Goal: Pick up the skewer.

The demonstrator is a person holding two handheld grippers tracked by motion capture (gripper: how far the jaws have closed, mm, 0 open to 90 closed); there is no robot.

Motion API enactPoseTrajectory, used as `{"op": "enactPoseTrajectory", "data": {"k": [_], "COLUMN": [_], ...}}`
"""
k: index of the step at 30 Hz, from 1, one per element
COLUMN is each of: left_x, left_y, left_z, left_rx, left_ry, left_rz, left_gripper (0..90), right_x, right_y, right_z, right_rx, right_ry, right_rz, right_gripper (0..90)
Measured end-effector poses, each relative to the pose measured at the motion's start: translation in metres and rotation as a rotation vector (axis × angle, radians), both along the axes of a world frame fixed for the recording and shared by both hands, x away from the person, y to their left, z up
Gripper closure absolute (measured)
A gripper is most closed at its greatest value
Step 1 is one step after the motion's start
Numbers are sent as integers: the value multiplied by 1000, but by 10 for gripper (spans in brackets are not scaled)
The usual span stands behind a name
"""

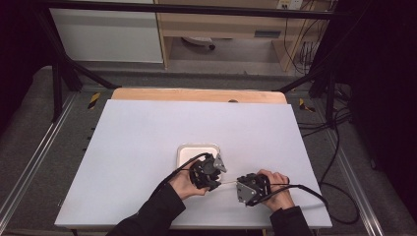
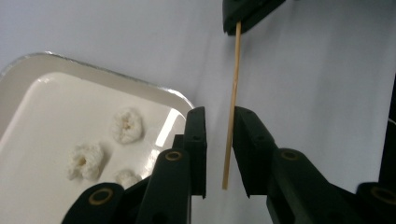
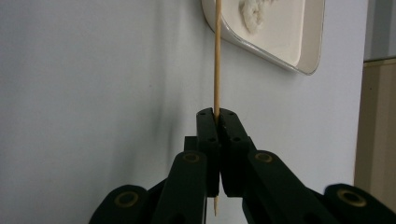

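Observation:
A thin wooden skewer (image 3: 217, 56) is clamped between the jaws of my right gripper (image 3: 217, 114), which is shut on it. It points toward the white tray (image 3: 289, 42). My left gripper (image 2: 218, 119) is open, and the skewer (image 2: 232, 107) runs through the gap between its jaws without being pinched. The right gripper (image 2: 239, 21) holds the skewer's far end at the top of the left gripper view. Three white puffy pieces (image 2: 127, 125) lie in the tray (image 2: 46, 107). In the high view the left gripper (image 1: 209, 172) and right gripper (image 1: 248, 188) face each other just in front of the tray (image 1: 189, 153).
The white tabletop (image 1: 147, 132) spreads wide around the tray. Its wooden back edge (image 1: 196, 94) lies far off. Black cables (image 1: 314, 194) trail from the grippers toward the table's right edge. The person's sleeves come in over the front edge.

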State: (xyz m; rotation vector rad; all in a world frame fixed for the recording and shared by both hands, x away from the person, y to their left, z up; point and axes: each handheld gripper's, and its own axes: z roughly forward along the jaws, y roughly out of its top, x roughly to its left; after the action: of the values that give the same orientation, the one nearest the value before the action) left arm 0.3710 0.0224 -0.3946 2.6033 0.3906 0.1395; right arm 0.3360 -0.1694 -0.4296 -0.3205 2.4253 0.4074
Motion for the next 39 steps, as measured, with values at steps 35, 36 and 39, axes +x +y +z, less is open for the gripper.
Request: {"op": "enactPoseTrajectory", "data": {"k": [35, 36, 39], "left_x": [-6, -5, -5], "left_y": [11, 16, 31], "left_z": [-4, -3, -2], "left_rx": [103, 99, 74], "left_ry": [-21, -32, -35], "left_rz": [-12, 3, 36], "left_gripper": [886, 886, 886], "right_x": [0, 1, 5], "right_y": [-7, -9, -17], "right_z": [8, 8, 9], "right_rx": [174, 209, 289], "right_ry": [41, 57, 91], "right_rz": [-146, -180, -256], "right_gripper": [561, 527, 445]}}
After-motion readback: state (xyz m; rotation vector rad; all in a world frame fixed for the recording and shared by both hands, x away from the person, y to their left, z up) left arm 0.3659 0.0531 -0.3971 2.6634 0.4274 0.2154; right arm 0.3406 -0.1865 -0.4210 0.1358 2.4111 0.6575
